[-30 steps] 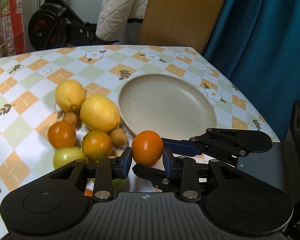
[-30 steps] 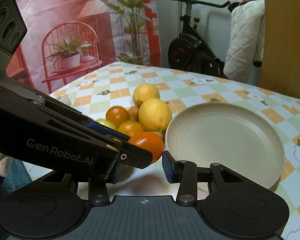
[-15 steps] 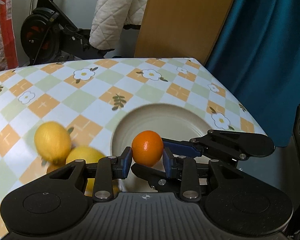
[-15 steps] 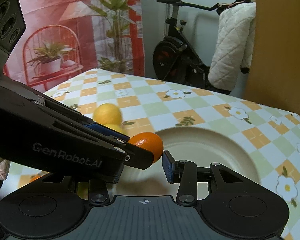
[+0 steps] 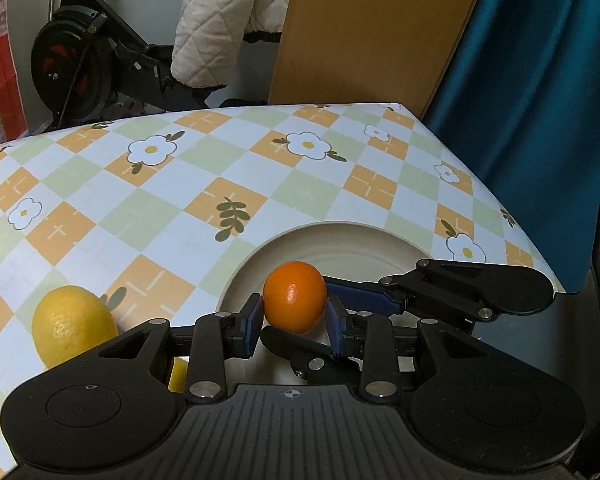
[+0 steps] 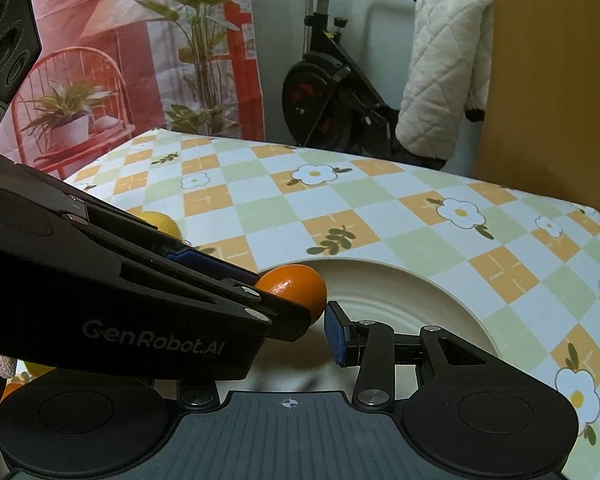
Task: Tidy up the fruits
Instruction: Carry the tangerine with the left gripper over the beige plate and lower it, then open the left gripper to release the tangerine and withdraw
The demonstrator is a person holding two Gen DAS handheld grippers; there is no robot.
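Note:
My left gripper (image 5: 294,324) is shut on a small orange (image 5: 295,297) and holds it above the near left rim of the cream plate (image 5: 360,240). The orange (image 6: 296,286) also shows in the right wrist view, over the plate (image 6: 412,292), behind the left gripper's black body (image 6: 120,292). My right gripper (image 6: 300,332) is open and empty, right beside the left one; only its right blue pad (image 6: 334,334) shows. A yellow lemon (image 5: 74,324) lies on the table left of the plate, and it shows in the right wrist view (image 6: 162,222).
The table has a checked flowered cloth (image 5: 140,200). An exercise bike (image 5: 84,60), a white quilted garment (image 5: 220,20), a wooden panel (image 5: 372,32) and a blue curtain (image 5: 540,80) stand beyond the far edge. Another yellow fruit (image 6: 36,368) peeks out low on the left.
Both grippers have moved forward and up over the plate with the orange still held in the left one. The fruit pile has dropped out of view at the lower left.

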